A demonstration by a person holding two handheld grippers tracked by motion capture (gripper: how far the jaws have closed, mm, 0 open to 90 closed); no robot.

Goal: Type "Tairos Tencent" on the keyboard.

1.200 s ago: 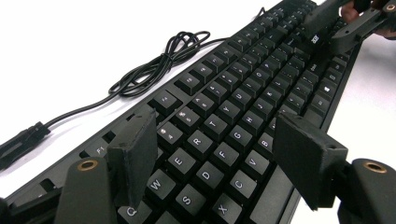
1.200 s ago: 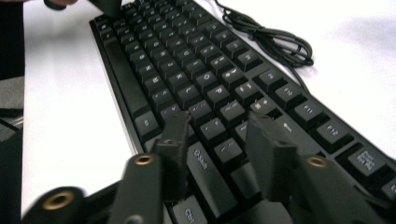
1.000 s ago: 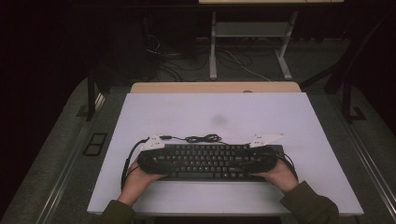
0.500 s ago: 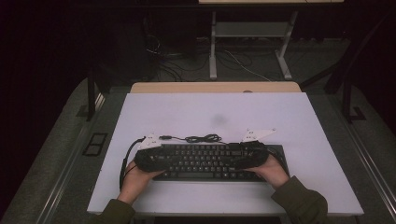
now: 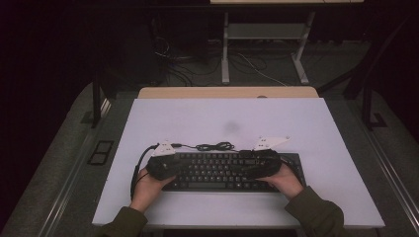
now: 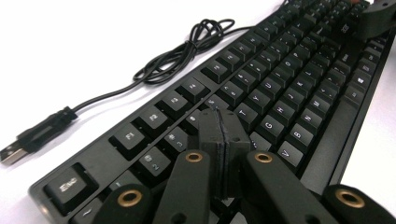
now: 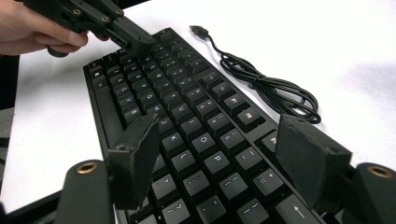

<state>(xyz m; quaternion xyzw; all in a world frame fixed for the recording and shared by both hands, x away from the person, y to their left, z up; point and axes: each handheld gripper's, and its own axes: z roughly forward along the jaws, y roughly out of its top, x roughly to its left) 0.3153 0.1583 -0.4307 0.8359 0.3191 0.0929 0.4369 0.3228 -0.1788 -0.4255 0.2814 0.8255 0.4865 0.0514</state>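
A black keyboard [image 5: 217,170] lies flat at the near middle of the white table. My left gripper [image 5: 175,168] hovers over its left end. In the left gripper view its jaws [image 6: 222,140] have just been closing and now press together with nothing between them, right above the number and letter keys [image 6: 275,107]. My right gripper [image 5: 249,168] is over the right half of the keyboard [image 7: 187,107]. Its jaws [image 7: 217,135] have been opening and stand wide apart above the keys, holding nothing. The left gripper [image 7: 135,37] also appears at the top left of the right gripper view.
The keyboard's black cable [image 5: 215,146] lies coiled on the table just behind it, and its USB plug [image 6: 28,140] rests loose on the white surface. A wooden strip [image 5: 227,92] edges the table's far side. Beyond it are a desk frame and floor cables.
The right hand and its gripper have shifted a little to the left along the keyboard. The left hand has stayed over the left end.
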